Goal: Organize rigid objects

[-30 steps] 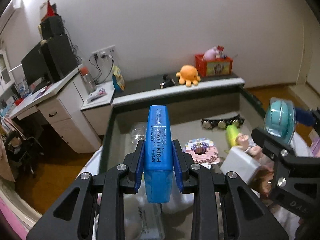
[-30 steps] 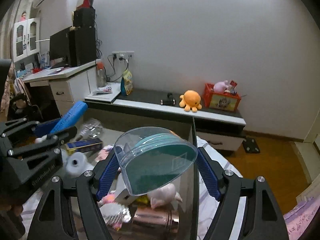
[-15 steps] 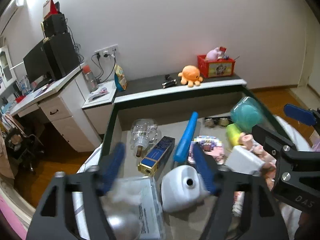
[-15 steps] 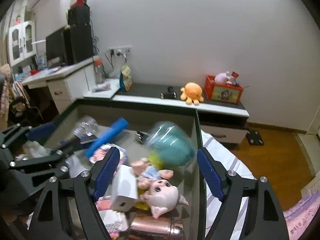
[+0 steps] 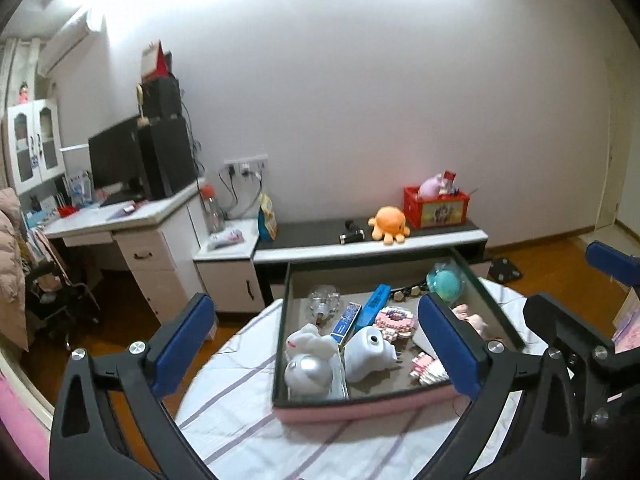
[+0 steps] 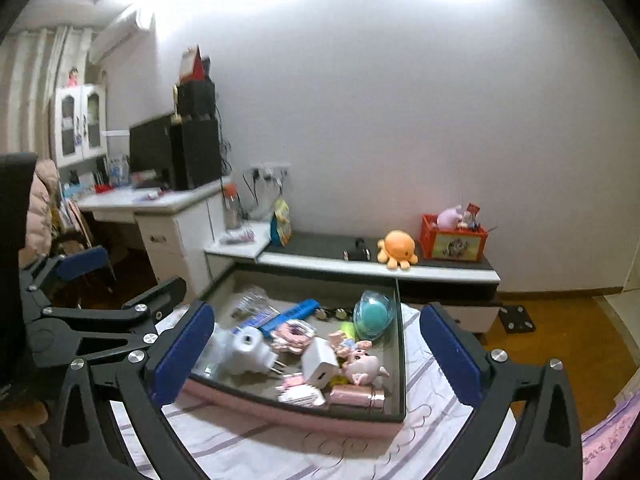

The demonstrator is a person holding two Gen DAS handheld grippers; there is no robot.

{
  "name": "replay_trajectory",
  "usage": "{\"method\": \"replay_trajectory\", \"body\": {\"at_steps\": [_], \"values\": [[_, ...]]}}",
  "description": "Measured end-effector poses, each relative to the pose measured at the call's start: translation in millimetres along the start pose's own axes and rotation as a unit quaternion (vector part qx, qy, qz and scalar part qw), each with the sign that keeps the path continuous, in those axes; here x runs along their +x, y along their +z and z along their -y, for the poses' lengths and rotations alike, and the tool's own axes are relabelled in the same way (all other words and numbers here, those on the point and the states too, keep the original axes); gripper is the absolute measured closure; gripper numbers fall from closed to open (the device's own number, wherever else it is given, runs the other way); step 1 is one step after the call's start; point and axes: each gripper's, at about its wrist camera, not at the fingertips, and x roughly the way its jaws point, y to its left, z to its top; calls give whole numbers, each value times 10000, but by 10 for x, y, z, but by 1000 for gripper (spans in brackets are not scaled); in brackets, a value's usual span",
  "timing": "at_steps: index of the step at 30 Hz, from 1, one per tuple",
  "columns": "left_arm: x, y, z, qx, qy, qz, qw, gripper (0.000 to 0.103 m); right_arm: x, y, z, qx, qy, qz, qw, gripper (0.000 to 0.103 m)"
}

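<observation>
Both grippers dropped their loads and pulled back: left gripper [image 5: 320,344] and right gripper [image 6: 316,352] jaws opening wide, nothing between them. Blue marker [image 5: 374,306] and teal case [image 6: 373,314] now lie in the bin [image 5: 360,402] on the striped sheet. Release step looks done; next move likely needs another loose item. Bin is crowded, case at far right corner.

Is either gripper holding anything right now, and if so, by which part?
Nothing is held. The left gripper and right gripper are both opening with nothing between their jaws; the blue box and teal case lie in the bin.
</observation>
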Motion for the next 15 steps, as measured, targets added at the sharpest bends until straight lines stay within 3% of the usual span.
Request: {"method": "replay_trajectory", "body": {"at_steps": [15], "values": [[-1641,-221,-122,-121,194,829,9963,0,-1448,-122,-348,26,-11,676,9977,0]]}}
